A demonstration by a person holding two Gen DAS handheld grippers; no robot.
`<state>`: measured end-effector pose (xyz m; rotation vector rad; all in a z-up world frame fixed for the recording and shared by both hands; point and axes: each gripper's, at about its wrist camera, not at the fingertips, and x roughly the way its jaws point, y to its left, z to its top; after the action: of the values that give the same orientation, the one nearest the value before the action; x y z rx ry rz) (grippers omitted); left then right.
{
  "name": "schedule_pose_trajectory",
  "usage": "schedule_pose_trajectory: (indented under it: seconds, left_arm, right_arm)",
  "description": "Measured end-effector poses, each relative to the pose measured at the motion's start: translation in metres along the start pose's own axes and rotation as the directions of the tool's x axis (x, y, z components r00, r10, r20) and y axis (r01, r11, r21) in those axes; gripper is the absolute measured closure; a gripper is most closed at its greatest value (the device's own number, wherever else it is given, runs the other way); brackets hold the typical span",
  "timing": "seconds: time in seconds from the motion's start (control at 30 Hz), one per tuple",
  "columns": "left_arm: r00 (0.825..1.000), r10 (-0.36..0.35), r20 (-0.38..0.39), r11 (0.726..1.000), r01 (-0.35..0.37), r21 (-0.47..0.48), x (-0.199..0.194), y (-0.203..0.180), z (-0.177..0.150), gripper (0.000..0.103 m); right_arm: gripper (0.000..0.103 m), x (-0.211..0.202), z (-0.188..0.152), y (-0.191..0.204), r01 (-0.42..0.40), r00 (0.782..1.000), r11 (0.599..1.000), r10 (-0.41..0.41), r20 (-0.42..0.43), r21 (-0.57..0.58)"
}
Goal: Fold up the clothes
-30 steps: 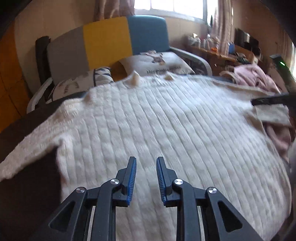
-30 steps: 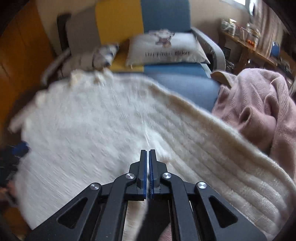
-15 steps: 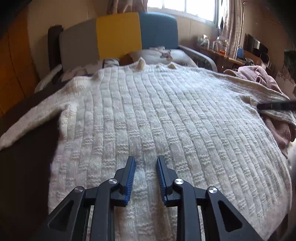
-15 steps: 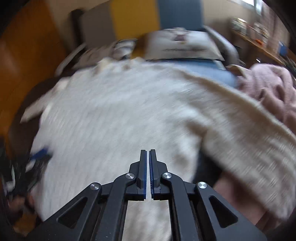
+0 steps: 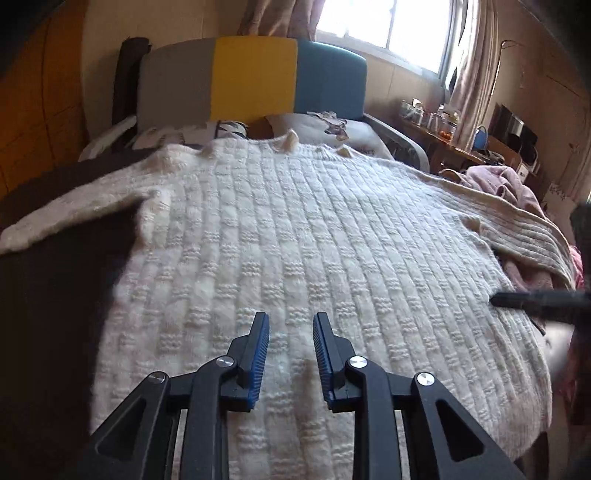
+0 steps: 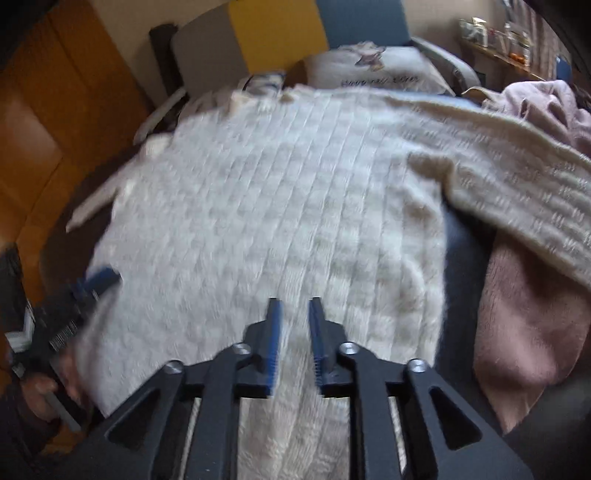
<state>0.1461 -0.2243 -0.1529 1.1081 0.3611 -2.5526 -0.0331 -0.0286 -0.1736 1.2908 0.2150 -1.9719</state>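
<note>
Both tongs (image 5: 290,323) (image 6: 294,308) gape above the motion-blurred sweater (image 6: 280,206).

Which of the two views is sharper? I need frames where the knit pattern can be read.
Left wrist view: sharp, the white sweater shows its ribbed weave clearly, though the window is blown out. Right wrist view: motion-blurred, the weave smeared, the left gripper a streak.

Both views low over sweater (image 5: 295,229)
</note>
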Motion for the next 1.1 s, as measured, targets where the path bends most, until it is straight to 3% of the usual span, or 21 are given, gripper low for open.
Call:
schedule_pose_trajectory:
  seconds: [0.03,0.13,0.27,0.33,0.4,0.5,0.63,0.7,0.87,0.97,1.1]
  left_arm:
    - [1.0,0.019,-0.017,1.0,-0.019,0.013,0.003,0.001,0.001,0.079]
    - [0.998,0.014,-0.062,1.0,-0.014,0.001,0.009,0.015,0.002,0.079]
    - [1.0,-0.004,-0.014,0.996,0.003,-0.087,0.0,0.039,0.031,0.079]
    - [1.0,-0.008,-0.022,0.992,0.005,-0.123,0.009,0.052,0.047,0.079]
    - [0.997,0.043,-0.069,0.991,-0.051,-0.121,0.029,0.059,0.052,0.079]
    - [0.993,0.067,-0.094,0.991,-0.077,-0.106,0.043,0.071,0.043,0.076]
    - [0.999,0.008,-0.041,0.986,-0.015,-0.165,0.021,0.101,0.049,0.077]
    - [0.999,0.039,-0.012,0.976,-0.04,-0.213,0.009,0.132,0.06,0.077]
    - [0.997,0.068,0.044,0.948,-0.051,-0.313,0.006,0.205,0.105,0.079]
    - [0.995,0.073,0.064,0.947,-0.049,-0.317,0.021,0.231,0.139,0.079]
    - [0.981,0.194,-0.03,0.931,-0.193,-0.311,0.061,0.273,0.161,0.079]
  right_arm:
    - [0.076,0.012,-0.006,0.001,0.028,0.999,0.999,-0.028,-0.04,-0.018]
    - [0.076,0.006,-0.007,0.004,0.033,0.999,0.999,-0.033,-0.018,-0.038]
    - [0.076,-0.002,0.023,0.021,-0.012,0.999,0.998,0.014,0.043,-0.055]
    - [0.072,0.015,0.033,0.032,-0.008,1.0,0.997,0.009,0.015,-0.071]
    - [0.063,0.034,0.043,0.043,-0.003,1.0,0.996,0.002,-0.015,-0.087]
    - [0.063,0.062,0.058,0.059,0.002,0.998,0.994,-0.009,-0.059,-0.112]
    - [0.063,0.066,0.063,0.066,-0.004,0.999,0.988,-0.005,-0.054,-0.157]
    - [0.063,0.061,0.08,0.074,-0.04,0.998,0.99,0.034,-0.045,-0.138]
    - [0.063,0.07,0.145,0.143,-0.194,0.98,0.956,0.201,0.008,-0.221]
    - [0.063,0.098,0.186,0.188,-0.184,0.978,0.944,0.203,0.043,-0.273]
    - [0.063,0.143,0.229,0.233,-0.22,0.971,0.929,0.236,0.022,-0.297]
